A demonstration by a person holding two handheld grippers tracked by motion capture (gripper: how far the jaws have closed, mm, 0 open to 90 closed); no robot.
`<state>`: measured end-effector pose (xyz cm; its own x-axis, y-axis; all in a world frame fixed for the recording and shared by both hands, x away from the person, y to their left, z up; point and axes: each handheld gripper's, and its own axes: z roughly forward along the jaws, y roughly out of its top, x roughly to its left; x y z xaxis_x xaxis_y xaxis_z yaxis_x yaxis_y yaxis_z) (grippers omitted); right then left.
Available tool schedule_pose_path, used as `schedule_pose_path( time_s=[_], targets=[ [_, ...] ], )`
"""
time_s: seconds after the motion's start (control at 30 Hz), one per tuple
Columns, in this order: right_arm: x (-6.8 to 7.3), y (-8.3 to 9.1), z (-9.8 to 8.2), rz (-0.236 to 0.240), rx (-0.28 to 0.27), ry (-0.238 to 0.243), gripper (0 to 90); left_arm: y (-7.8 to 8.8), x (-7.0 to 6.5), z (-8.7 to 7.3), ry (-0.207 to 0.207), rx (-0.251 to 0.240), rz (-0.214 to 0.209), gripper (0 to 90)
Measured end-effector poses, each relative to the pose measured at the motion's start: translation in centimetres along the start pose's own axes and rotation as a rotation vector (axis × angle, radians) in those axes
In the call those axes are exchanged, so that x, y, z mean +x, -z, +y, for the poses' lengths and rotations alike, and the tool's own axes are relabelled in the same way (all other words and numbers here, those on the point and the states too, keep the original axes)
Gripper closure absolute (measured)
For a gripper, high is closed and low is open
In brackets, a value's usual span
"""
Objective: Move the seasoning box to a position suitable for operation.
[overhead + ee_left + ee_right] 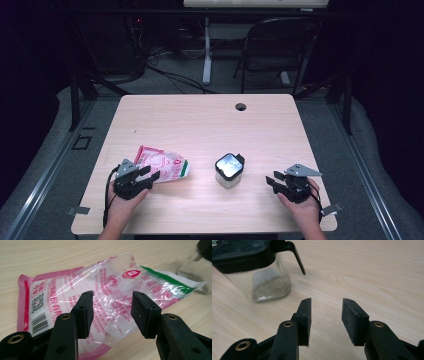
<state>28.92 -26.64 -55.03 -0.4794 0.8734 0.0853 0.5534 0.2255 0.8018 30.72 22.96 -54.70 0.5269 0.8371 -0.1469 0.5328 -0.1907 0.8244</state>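
Light wood-grain desk (200, 120) with a round cable hole near the far edge; dark room behind it, with a black folding chair (280, 45) beyond the desk.

Crinkled clear plastic packet with pink edges, pink print and a green strip (162, 166) lies flat on the desk, left of centre, near the front. In the left gripper view the packet (100, 290) sits right in front of the jaws, barcode end to the picture's left, green strip toward the far right, close to the jar.

Small square clear glass jar with a black clip lid (229, 170) stands upright near the desk's middle front, between the two grippers, just right of the packet. In the right gripper view the jar (262, 272) sits upper left, ahead of the jaws and apart from them, with the lid's black latch arm sticking out to the side.

Left gripper (145, 175) is hand-held, low over the near edge of the packet; jaws apart, nothing clamped, packet showing through the gap (112, 315).

Right gripper (274, 181) is hand-held at the desk's front right, well apart from the jar; jaws apart, bare desk between them (326, 320).
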Motion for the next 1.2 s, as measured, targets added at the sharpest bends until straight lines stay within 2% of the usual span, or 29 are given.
schedule_pose_path(
  time_s=[0.13, 0.17, 0.27, 0.37, 0.53, 0.7, 0.77, 0.9, 1.0, 1.07, 1.1, 1.2],
  targets=[
    [-0.1, 0.0, 0.1, -0.004, 0.028, 0.021, 59.7, 0.1, -0.3, 0.0, -0.021, 0.006, -0.003, 53.6],
    [-0.2, 0.2, 0.5, -0.003, 0.025, 0.012, 59.1, 0.1, -0.4, -0.2, -0.022, 0.026, -0.015, 53.6],
    [-0.2, 0.7, 1.1, -0.01, 0.006, -0.001, 58.6, 0.3, -0.5, -0.4, -0.023, 0.036, -0.02, 54.2],
    [0.4, 1.0, 1.7, -0.022, -0.012, 0.016, 59.5, 0.7, -0.4, -0.5, 0.008, 0.012, -0.019, 54.2],
    [0.9, 0.7, 1.9, 0.002, -0.018, 0.045, 61.0, 0.8, -0.5, -0.7, 0.017, 0.014, -0.011, 53.5],
    [1.4, -0.9, 2.4, 0.025, -0.015, 0.074, 63.6, 1.6, -0.8, -0.9, -0.007, 0.003, 0.002, 53.4],
    [1.6, -1.6, 2.6, 0.027, -0.004, 0.098, 64.4, 1.8, -0.8, -1.0, 0.001, -0.001, 0.004, 53.5],
    [2.0, -2.9, 2.8, 0.052, 0.016, 0.104, 67.3, 2.0, -0.9, -1.1, 0.018, -0.006, 0.011, 53.6],
    [2.3, -3.8, 3.1, 0.065, 0.025, 0.13, 69.2, 2.2, -1.0, -1.2, 0.016, -0.012, 0.017, 53.7],
    [2.4, -4.1, 3.2, 0.068, 0.021, 0.126, 69.7, 2.3, -1.0, -1.3, 0.018, -0.009, 0.022, 53.8],
    [2.4, -4.7, 3.3, 0.071, 0.035, 0.139, 70.2, 2.5, -1.0, -1.4, 0.019, -0.013, 0.026, 53.8],
    [2.4, -5.5, 3.3, 0.076, 0.053, 0.136, 70.8, 2.8, -0.9, -1.6, 0.029, -0.015, 0.038, 53.9]
  ],
)
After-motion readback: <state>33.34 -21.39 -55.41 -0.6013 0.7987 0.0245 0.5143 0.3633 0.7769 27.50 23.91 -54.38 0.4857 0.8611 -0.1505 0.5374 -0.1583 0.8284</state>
